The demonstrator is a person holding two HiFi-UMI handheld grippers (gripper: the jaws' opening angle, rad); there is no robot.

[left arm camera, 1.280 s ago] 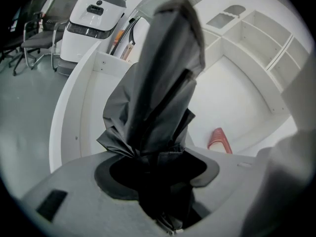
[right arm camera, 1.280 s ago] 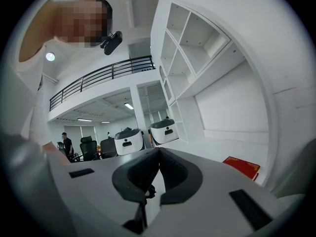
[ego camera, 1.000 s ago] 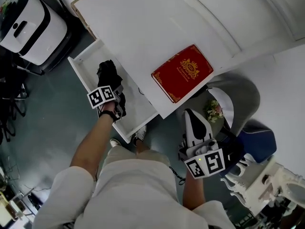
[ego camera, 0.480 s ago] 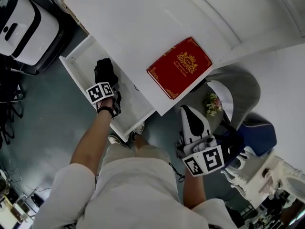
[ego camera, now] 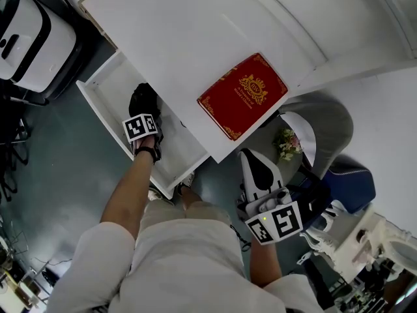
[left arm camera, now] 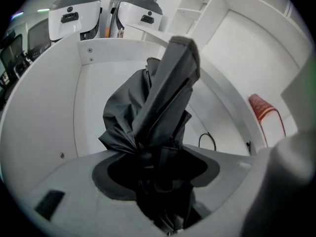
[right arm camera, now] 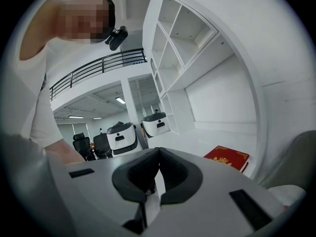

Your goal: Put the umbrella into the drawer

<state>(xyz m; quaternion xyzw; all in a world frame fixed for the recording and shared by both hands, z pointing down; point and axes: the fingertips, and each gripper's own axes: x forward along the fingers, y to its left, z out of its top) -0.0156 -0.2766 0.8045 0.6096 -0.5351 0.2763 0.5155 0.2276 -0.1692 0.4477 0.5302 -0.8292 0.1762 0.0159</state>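
In the head view a folded black umbrella (ego camera: 144, 100) lies with its far end inside the open white drawer (ego camera: 104, 87) at the left. My left gripper (ego camera: 143, 128) is shut on it from above and points steeply down. In the left gripper view the umbrella (left arm camera: 160, 102) fills the gap between the jaws of that gripper (left arm camera: 158, 159), and its crumpled cloth reaches toward the drawer's back wall (left arm camera: 106, 51). My right gripper (ego camera: 253, 163) hovers apart, below the desk edge. Its pads (right arm camera: 148, 174) meet with nothing between them.
A red book (ego camera: 242, 95) lies on the white desk (ego camera: 195, 31) above the drawer. A grey chair (ego camera: 329, 126) with a small flower bunch (ego camera: 287, 146) stands to the right. White machines (ego camera: 32, 38) stand on the dark floor at the left.
My left gripper has sunk lower into the drawer with the umbrella and rolled a little. The right gripper has stayed about where it was.
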